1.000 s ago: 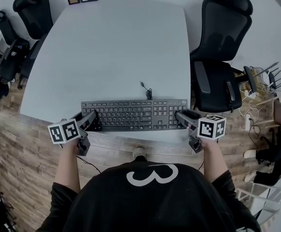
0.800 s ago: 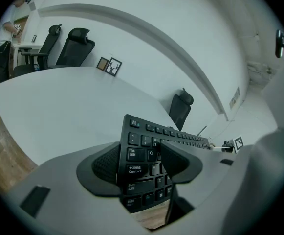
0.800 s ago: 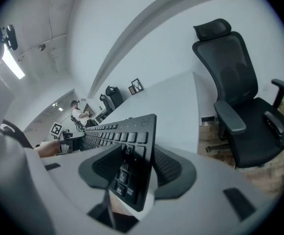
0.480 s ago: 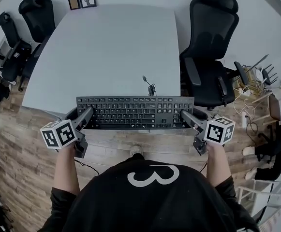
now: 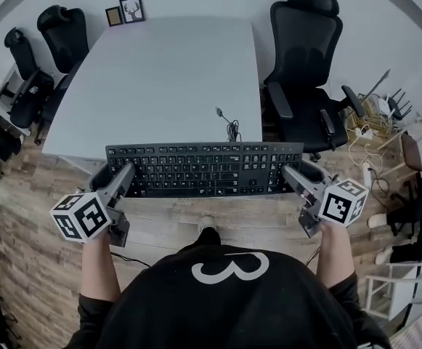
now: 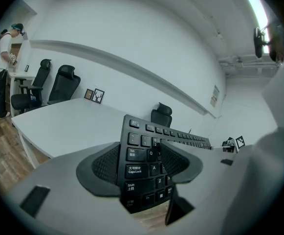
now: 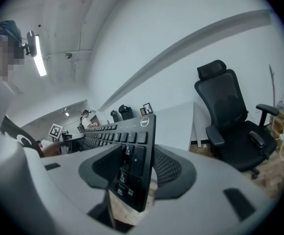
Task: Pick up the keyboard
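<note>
Left gripper (image 5: 126,173) clamps the left end of the black keyboard (image 5: 203,169), and the right gripper (image 5: 292,174) clamps the right end (the Dell-logo corner). The keyboard hangs level over the near edge of the white bench (image 5: 167,78).

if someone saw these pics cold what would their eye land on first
The black keyboard, held up by its two ends at the near edge of the white table. The left gripper is clamped on its left end and the right gripper on its right end. After that, the tall black office chair at the table's right side.
</note>
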Demonstrator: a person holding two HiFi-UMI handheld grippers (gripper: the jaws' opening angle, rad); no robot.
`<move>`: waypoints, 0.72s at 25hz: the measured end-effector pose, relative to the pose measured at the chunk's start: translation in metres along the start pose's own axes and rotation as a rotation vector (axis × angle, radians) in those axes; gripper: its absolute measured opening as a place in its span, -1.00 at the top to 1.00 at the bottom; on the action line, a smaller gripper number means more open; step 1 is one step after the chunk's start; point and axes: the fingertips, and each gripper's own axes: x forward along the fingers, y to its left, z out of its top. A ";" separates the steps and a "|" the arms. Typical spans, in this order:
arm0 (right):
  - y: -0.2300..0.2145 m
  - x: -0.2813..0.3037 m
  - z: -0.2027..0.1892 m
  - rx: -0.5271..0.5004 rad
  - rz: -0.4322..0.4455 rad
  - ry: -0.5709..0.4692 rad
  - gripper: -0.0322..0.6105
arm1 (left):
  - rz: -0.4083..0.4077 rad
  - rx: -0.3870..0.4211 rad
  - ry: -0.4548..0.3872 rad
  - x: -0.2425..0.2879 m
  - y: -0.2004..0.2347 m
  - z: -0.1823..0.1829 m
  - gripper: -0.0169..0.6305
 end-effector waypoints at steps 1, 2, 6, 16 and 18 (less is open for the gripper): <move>0.003 -0.004 0.004 -0.005 0.000 -0.007 0.29 | -0.001 0.005 -0.007 -0.003 -0.003 0.005 0.14; 0.006 -0.007 0.008 -0.011 -0.001 -0.014 0.29 | -0.003 0.007 -0.012 -0.006 -0.006 0.008 0.14; 0.014 -0.015 0.018 -0.035 -0.006 -0.059 0.29 | -0.018 -0.001 -0.035 -0.010 -0.008 0.010 0.14; -0.004 0.000 -0.003 -0.054 -0.034 -0.083 0.30 | -0.052 -0.008 -0.050 0.020 0.012 -0.017 0.14; -0.005 0.000 -0.002 -0.058 -0.031 -0.090 0.30 | -0.053 -0.010 -0.051 0.020 0.012 -0.018 0.14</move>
